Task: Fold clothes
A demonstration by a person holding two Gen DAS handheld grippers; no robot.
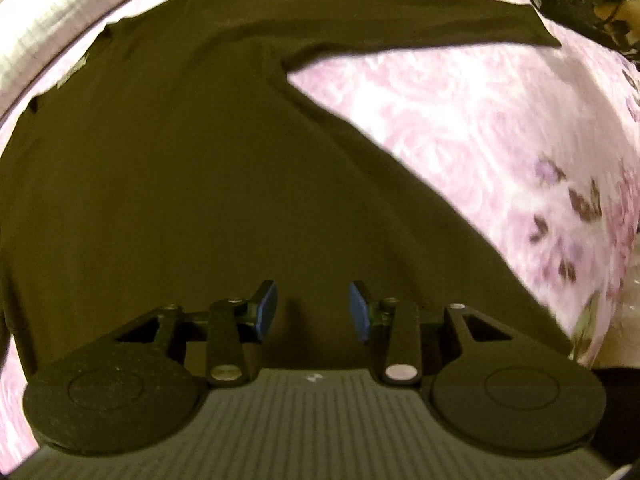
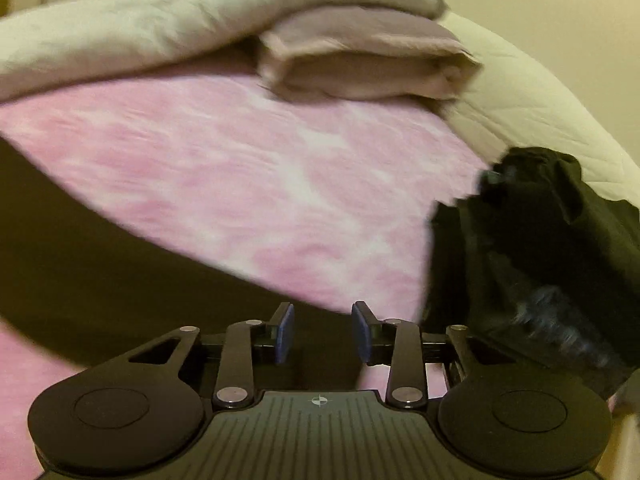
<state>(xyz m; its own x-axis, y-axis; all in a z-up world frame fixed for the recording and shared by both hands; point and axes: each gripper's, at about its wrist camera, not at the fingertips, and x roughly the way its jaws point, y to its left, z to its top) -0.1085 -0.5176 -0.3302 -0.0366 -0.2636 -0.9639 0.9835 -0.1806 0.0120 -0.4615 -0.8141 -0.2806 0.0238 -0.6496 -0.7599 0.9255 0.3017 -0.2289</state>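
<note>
Left gripper (image 1: 313,310), bottom centre of its view: blue pads (image 1: 266,312) apart, nothing between them, poised over the near part of the dark shirt (image 1: 180,168). Probably hovering to pick a grip point along the hem or side.

Right gripper (image 2: 323,334), bottom centre of its view: jaws likewise apart and empty, above a dark band of fabric crossing the lower left. Whether that band is the shirt's sleeve (image 2: 100,280) or its body, I cannot tell.

The shirt lies flat on the pink floral bedspread (image 1: 460,128), filling the left and centre of the left view. Long axis runs from the near edge toward the neckline at upper left; one long sleeve stretches out toward the upper right. Spread flat like this, it looks ready for a first fold, none visible yet.

Farther off: a crumpled dark garment (image 2: 540,240) at the right of the right view; folded pale bedding (image 2: 360,60) at the top.
</note>
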